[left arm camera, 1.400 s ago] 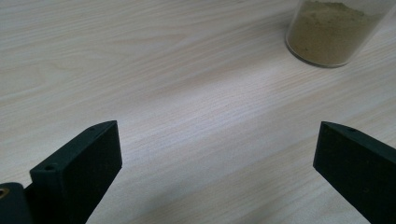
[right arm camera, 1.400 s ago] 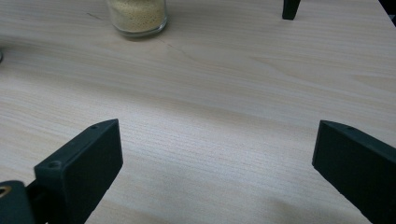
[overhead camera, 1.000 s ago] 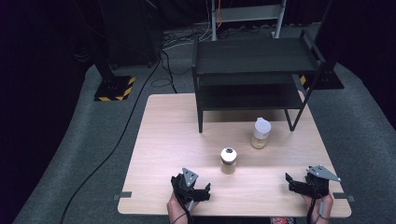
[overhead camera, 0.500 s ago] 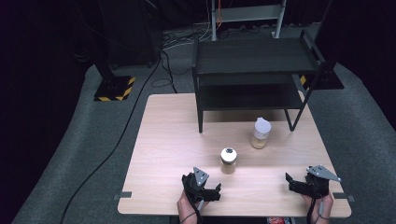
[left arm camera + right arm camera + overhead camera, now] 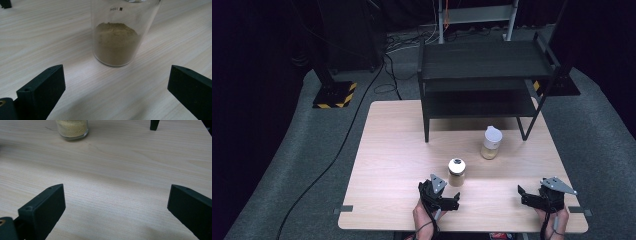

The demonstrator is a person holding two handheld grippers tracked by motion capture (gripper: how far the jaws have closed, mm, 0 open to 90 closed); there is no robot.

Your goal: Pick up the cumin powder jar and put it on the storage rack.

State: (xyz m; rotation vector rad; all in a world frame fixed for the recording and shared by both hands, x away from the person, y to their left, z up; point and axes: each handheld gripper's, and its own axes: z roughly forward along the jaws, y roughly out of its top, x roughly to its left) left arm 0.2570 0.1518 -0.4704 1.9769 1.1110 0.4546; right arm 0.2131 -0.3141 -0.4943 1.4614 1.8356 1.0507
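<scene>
Brown powder in the jar [image 5: 115, 37] faces the left gripper's [image 5: 451, 199] parted fingers, untouched.

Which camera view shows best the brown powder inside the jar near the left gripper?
The left gripper view: the jar stands close ahead of the open jaws, its brown powder clear. The high view shows it small, from above.

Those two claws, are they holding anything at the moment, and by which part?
Nothing is held. The left claw is open, just short of the jar of brownish powder; the right claw is open over bare table.
</scene>
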